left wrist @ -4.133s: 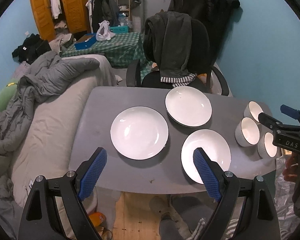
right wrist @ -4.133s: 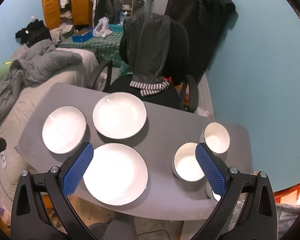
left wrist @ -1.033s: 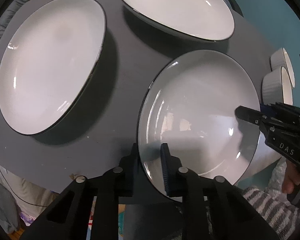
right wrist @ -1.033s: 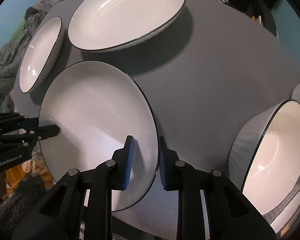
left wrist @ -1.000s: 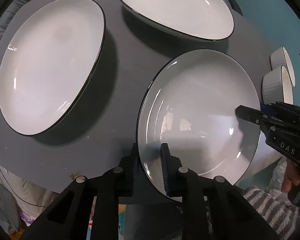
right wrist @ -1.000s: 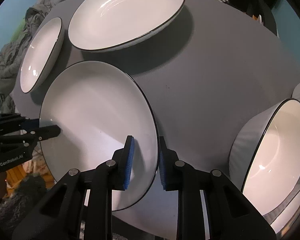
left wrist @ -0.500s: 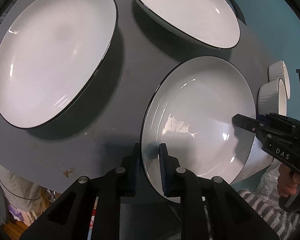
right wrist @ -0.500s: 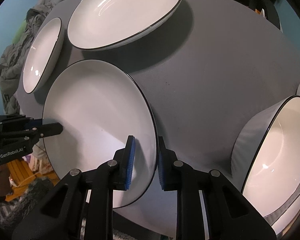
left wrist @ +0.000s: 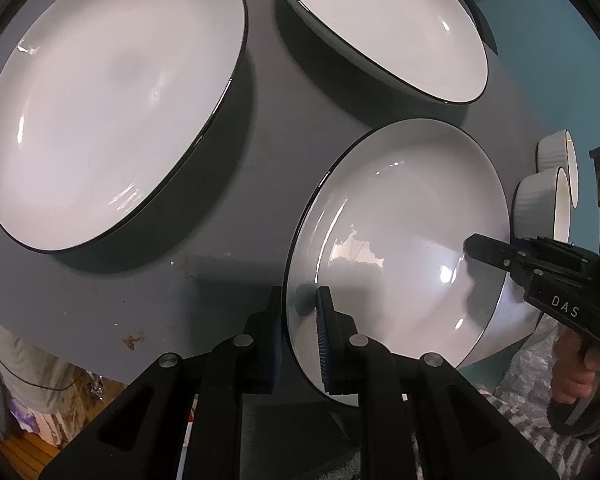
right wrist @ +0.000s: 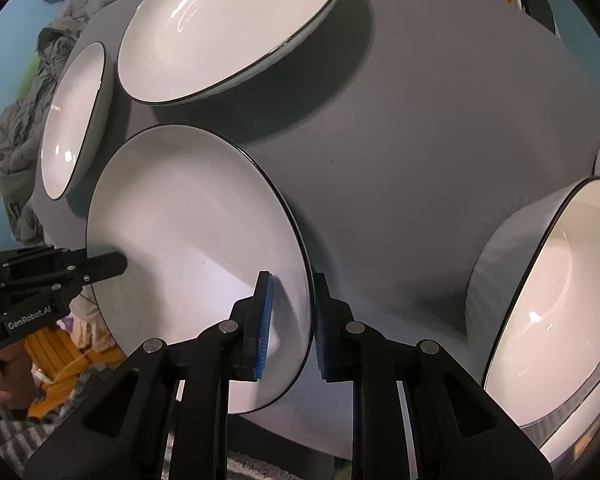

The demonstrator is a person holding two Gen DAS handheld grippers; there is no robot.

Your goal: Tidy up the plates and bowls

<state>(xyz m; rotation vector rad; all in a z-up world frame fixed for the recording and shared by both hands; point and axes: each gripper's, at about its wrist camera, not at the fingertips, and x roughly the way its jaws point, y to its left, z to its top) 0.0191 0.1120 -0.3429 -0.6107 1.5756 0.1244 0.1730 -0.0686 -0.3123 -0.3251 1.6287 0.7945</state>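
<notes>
Nearest, the left gripper (left wrist: 300, 320) pinches the near rim of a white, shallow ceramic plate with a thin black edge (left wrist: 400, 220); its jaws have just been closing, one blue ribbed pad inside the plate, the other under the rim, both pressed to it. Across that same plate the right gripper (right wrist: 290, 320) clamps the opposite rim, one pad on the white inner face and the other behind the black edge, jaws narrow on the rim. In the left wrist view the right gripper shows as a black tool marked DAS, with a person's hand (left wrist: 576, 376) around its handle. The held plate sits at the near edge of the dark grey table (left wrist: 228, 184), tilted; whether its underside touches the tabletop cannot be told. Beyond it to the left lies a second white black-rimmed plate (left wrist: 112, 108), flat on the table and apart from the held one. Farther back lies a third matching plate (left wrist: 384, 28), also apart. To the right stand white ribbed ceramic bowls (left wrist: 540, 208), close together. A crumpled grey blanket (right wrist: 32, 100) lies past the far-left table edge.
</notes>
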